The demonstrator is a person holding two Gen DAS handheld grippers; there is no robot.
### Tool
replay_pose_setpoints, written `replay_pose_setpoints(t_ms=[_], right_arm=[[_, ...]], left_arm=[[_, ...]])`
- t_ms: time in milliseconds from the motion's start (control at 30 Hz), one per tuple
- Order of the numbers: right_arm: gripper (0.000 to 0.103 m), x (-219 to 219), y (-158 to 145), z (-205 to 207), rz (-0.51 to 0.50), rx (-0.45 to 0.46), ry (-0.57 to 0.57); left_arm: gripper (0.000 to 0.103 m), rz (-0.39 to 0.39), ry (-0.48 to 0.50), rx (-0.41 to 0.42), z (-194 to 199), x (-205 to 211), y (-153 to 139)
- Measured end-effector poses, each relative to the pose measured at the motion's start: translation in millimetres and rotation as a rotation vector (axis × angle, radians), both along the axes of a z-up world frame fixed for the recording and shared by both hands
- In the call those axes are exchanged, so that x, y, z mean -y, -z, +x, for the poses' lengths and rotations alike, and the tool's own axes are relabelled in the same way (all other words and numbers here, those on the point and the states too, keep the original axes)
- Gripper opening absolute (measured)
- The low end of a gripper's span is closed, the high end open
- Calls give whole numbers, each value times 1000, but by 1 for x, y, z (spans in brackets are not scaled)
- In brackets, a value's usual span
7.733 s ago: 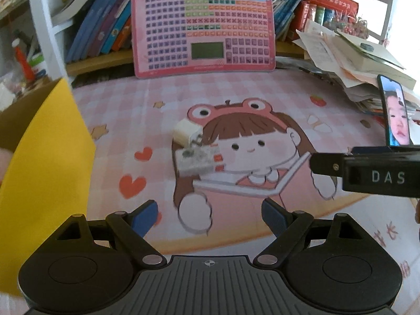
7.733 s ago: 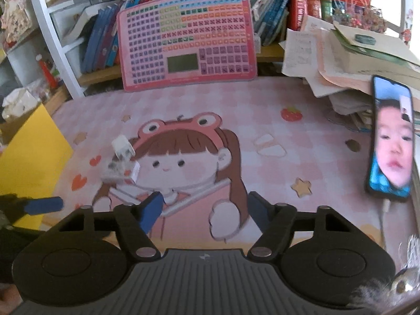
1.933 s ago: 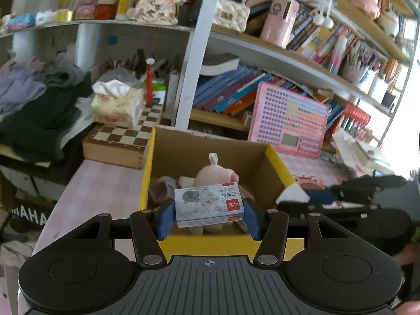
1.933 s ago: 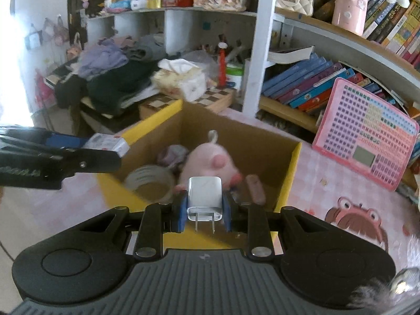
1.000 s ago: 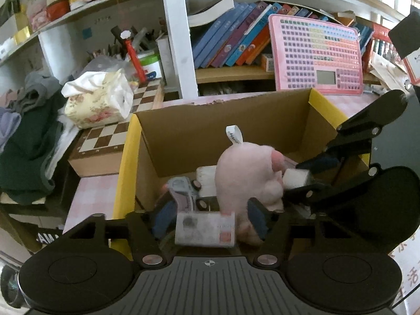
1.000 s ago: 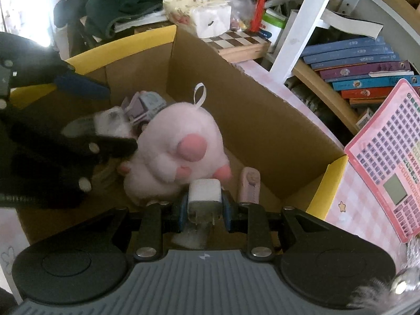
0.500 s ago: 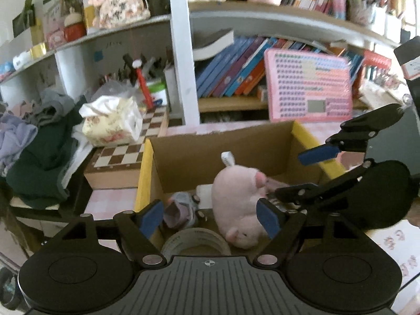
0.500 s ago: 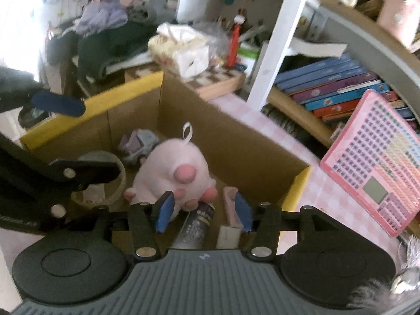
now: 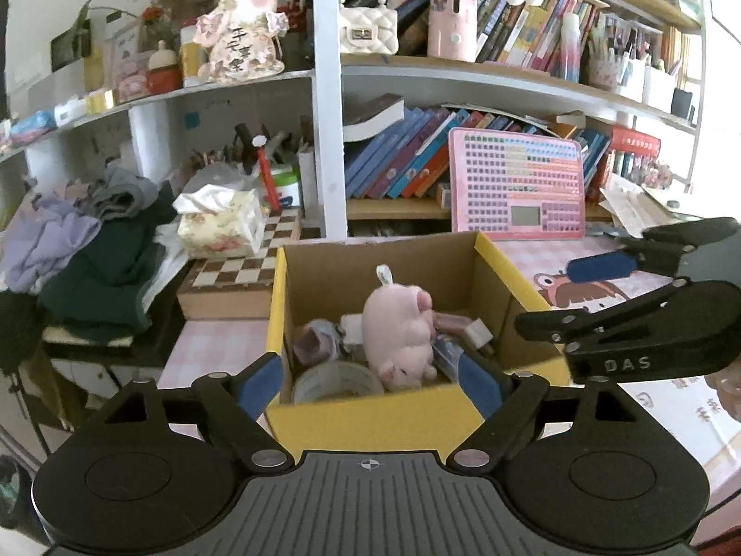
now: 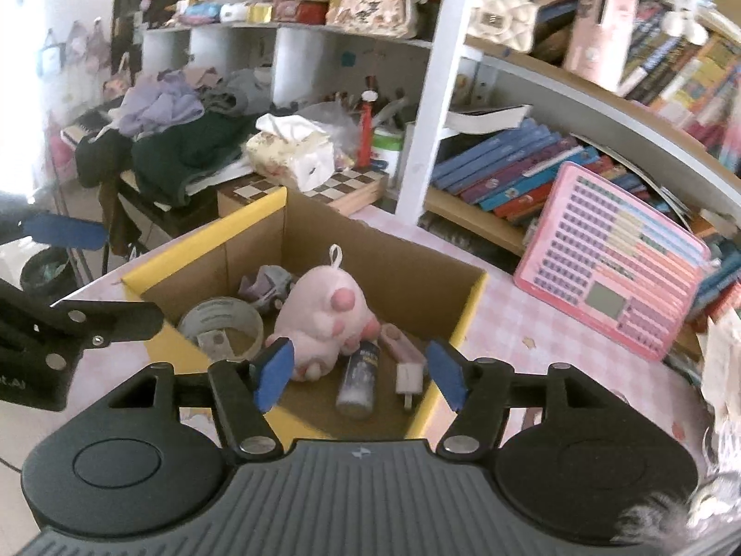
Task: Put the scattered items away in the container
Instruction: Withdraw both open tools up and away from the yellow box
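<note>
I hold both claws above the cardboard box [image 9: 361, 412], left claw [image 9: 370, 387] and right claw [image 10: 359, 373] empty with jaws opening, charger [image 10: 410, 377] lying below-ahead, nearer my right claw.

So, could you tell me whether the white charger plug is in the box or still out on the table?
In: the white charger plug lies on the floor of the cardboard box, beside a small bottle.
</note>
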State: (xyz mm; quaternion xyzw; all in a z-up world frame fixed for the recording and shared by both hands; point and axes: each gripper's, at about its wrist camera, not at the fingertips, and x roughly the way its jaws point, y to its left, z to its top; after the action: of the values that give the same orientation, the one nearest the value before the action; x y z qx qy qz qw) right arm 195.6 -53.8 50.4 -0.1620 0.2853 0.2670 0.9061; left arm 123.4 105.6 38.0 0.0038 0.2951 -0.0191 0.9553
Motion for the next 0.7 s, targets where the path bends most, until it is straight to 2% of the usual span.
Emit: replay_pose_setpoints(t_ms=[133, 233, 400, 700], right_arm=[[70, 11, 1, -24, 23, 7, 73], [74, 18, 6, -42, 39, 11, 128], [78, 28, 19, -71, 52, -4, 192], [83, 41, 42, -113, 24, -35, 290]], left_arm=[[86, -30, -35, -11, -21, -2, 4], [86, -15, -48, -12, -37, 0, 9], [86, 7, -37, -40, -57, 6, 21], [86, -42, -12, -112, -77, 15, 38]])
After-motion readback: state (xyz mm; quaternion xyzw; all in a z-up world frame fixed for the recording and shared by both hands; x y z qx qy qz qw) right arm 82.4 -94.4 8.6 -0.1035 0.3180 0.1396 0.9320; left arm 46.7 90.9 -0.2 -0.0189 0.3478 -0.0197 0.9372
